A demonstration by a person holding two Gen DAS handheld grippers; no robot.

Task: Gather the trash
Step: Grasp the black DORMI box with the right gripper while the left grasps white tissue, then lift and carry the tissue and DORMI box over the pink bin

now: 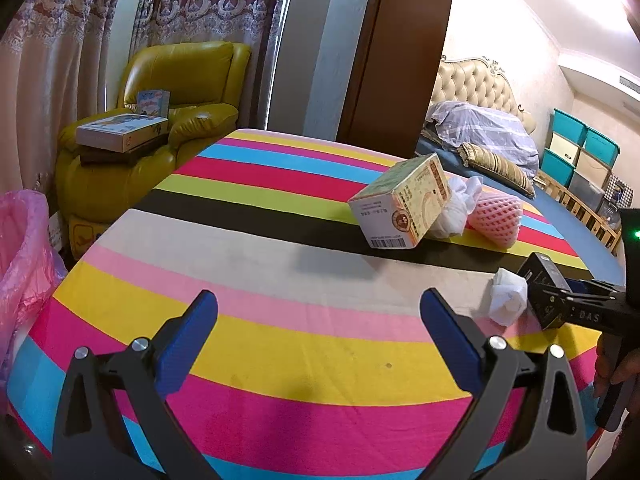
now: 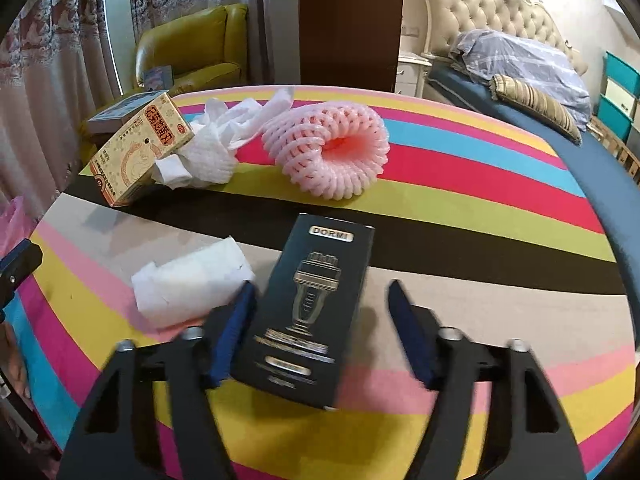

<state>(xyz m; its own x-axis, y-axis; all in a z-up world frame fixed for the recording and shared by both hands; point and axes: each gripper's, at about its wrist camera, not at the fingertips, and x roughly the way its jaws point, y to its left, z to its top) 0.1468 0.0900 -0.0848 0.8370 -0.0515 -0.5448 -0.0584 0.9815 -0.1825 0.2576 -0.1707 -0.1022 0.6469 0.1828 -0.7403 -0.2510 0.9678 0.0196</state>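
Box first: my right gripper (image 2: 320, 332) straddles the black rectangular carton (image 2: 308, 316), long axis along the fingers, left pad touching, right pad apart; left gripper (image 1: 320, 336) gapes empty.

The right hand-held gripper (image 2: 320, 312) has a black box (image 2: 308, 312) between its two blue fingers (image 2: 236, 332). The left finger touches the box's side; the right one stands a little apart — there is a gap there. The box lies flat on the striped tabletop (image 2: 460, 184). Just left of it sits a crumpled white tissue (image 2: 188, 284). Farther back lie a pink foam fruit net (image 2: 336, 148), a white foam net (image 2: 216, 152) and a yellow carton (image 2: 140, 148) — the white net touches the carton.
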